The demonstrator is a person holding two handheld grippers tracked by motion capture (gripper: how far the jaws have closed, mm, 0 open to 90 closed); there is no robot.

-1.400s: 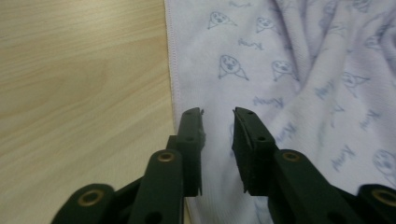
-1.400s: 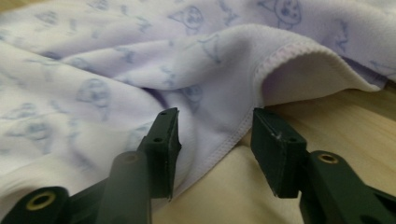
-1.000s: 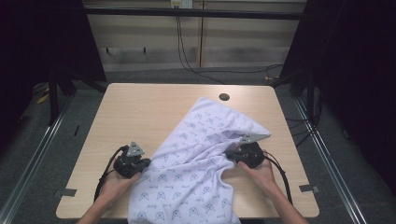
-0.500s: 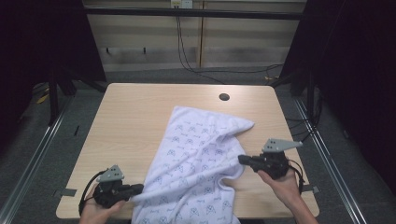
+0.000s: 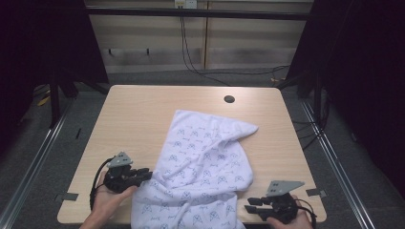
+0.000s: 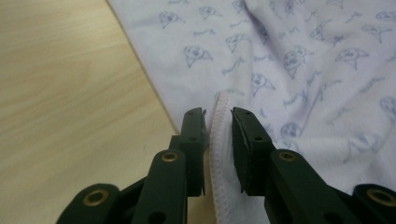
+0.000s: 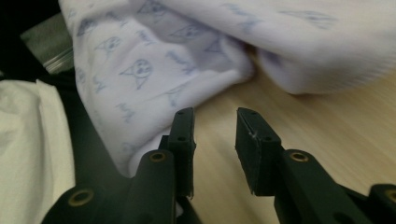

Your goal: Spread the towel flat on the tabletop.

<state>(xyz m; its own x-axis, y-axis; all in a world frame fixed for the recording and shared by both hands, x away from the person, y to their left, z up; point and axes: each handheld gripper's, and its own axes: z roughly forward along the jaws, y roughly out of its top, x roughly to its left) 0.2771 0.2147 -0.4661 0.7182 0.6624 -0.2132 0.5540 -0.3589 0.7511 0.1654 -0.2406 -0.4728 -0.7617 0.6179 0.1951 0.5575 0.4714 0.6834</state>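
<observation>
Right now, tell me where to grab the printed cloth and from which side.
Take the cloth by its stitched hem, coming in low from its left edge. That hem stands up as a thin ridge between the left gripper's jaws, which have just been opening, so it probably pinches easily.

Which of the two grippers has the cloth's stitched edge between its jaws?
The left gripper: the stitched hem of the white printed cloth runs between its jaws. The right gripper frames bare wooden table.
</observation>
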